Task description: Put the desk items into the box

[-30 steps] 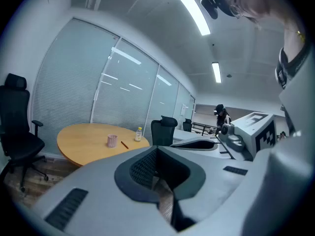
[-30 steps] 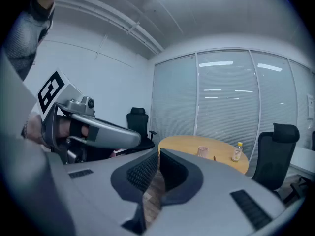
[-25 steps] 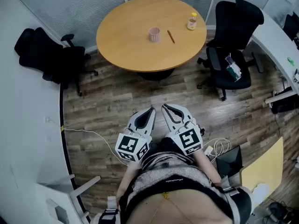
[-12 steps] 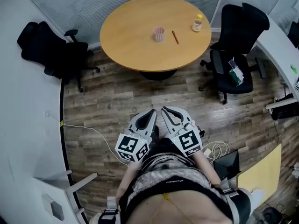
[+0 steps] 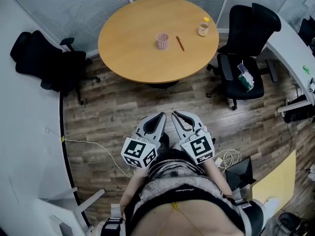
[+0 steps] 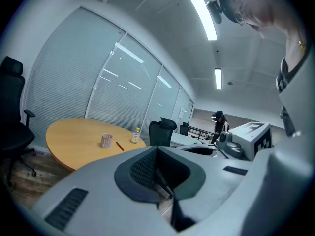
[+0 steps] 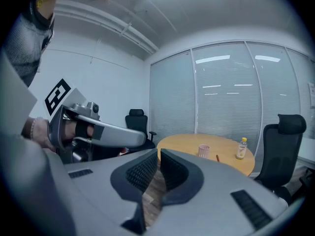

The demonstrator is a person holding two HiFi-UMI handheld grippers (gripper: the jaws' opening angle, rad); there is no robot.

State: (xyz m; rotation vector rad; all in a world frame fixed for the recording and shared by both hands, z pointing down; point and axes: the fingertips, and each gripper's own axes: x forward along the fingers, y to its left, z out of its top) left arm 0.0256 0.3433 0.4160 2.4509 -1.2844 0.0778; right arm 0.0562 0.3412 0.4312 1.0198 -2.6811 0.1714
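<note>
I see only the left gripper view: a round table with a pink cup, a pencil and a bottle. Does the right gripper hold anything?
Observer: No. The right gripper is empty; its jaws stand nearly together, only floor showing between them.
Operator: What lies on the floor before the table?
Observer: A white cable, to the left of the left gripper.
Operator: Is anything on the chairs?
Observer: The chair right of the table carries a green and white item on its seat.
</note>
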